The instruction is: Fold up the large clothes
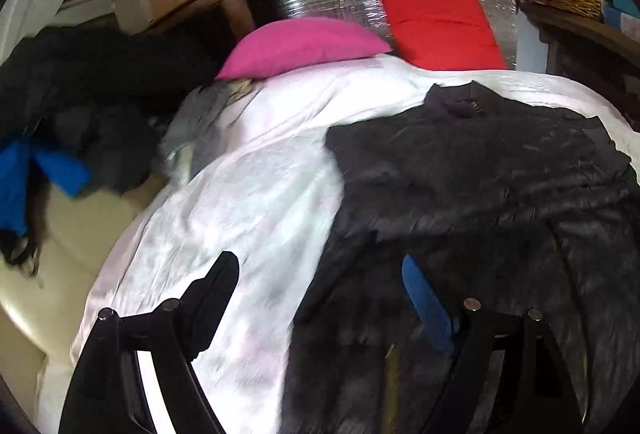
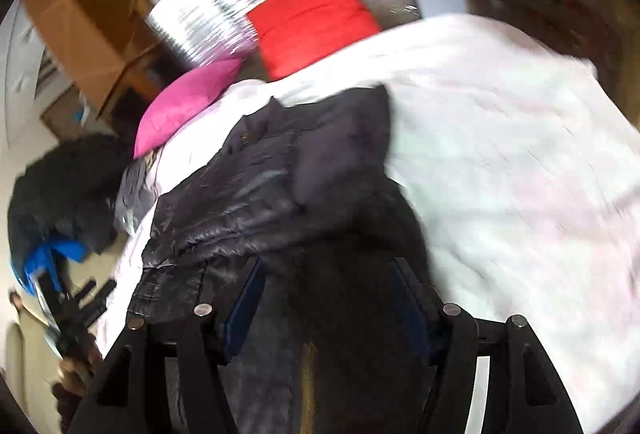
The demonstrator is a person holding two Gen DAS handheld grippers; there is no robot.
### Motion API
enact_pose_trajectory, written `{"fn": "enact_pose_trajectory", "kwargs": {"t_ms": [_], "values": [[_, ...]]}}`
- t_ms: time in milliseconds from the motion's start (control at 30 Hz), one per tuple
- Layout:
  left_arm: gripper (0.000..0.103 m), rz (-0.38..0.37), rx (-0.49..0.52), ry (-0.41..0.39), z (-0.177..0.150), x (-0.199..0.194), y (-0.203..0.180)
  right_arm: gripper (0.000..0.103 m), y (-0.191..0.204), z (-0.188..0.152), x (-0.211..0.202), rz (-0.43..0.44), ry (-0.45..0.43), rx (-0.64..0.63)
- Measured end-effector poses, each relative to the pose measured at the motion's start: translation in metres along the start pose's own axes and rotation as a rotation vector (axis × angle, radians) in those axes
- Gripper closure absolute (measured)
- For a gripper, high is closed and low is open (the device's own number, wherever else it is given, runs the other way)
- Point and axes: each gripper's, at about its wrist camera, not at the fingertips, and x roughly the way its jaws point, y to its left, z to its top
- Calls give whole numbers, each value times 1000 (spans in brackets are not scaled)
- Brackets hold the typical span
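Black jacket (image 1: 480,170): spread flat on the white bedsheet (image 1: 248,202), right of centre, collar at the far end, laid out so a fold can start.
Right gripper (image 2: 326,298): fingers spread, near hem lying between them; whether they pinch it I cannot tell.
Left gripper (image 1: 320,286): spread wide over the jacket's near left edge, likely lining up a grab.
Far end: pink pillow (image 1: 304,46), red cushion (image 1: 440,30).
Left side: dark clothes pile (image 1: 92,106), probably waiting.
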Motion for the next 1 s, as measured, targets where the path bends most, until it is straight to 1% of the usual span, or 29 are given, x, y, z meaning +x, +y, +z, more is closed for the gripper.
{"fn": "enact_pose_trajectory", "kwargs": {"t_ms": [33,133,200,267,333,433,500,533,567,600,633,667,733,767,800,833,867,900,933,1000], "values": [[19,-3,-14,9,-7,-1,10,35,-10,-9,-9,10,2,24],[19,-33,-71,50,-46,-19,31,35,-31,-41,-35,62,20,65],[19,-74,-94,98,-71,-29,39,35,-37,-62,-43,93,48,76],[19,-100,-112,131,-90,-44,37,35,-42,-80,-50,101,83,80],[19,-127,-143,164,-102,-48,39,35,-42,-95,-50,93,116,82],[19,-207,-232,219,-119,-52,44,35,-37,-111,-45,63,143,75],[19,-252,-275,258,-127,-49,42,35,-30,-117,-34,-5,149,50],[21,-261,-281,266,-129,-48,41,35,-26,-121,-28,-41,153,40],[37,-273,-286,268,-132,-49,39,35,-21,-124,-21,-73,165,22],[58,-290,-283,277,-134,-48,36,35,-16,-129,-16,-74,182,4],[64,-304,-282,289,-136,-48,35,34,-12,-131,-15,-62,191,-13],[66,-320,-292,304,-137,-45,37,34,-1,-134,-16,-43,187,-59],[66,-331,-321,313,-139,-44,41,34,14,-137,-24,-3,148,-130],[66,-335,-343,315,-140,-44,44,34,16,-137,-29,7,129,-137],[61,-334,-366,315,-141,-44,48,34,13,-136,-30,10,122,-122],[53,-329,-384,323,-142,-43,51,34,7,-135,-29,3,131,-99],[39,-321,-404,340,-145,-41,54,34,-2,-134,-27,-20,146,-58],[34,-317,-417,353,-147,-40,54,34,-11,-135,-26,-38,152,-23],[33,-321,-417,360,-149,-40,53,34,-16,-137,-27,-48,157,-5],[27,-336,-382,398,-152,-35,43,34,-20,-142,-27,-86,167,-4]]}}
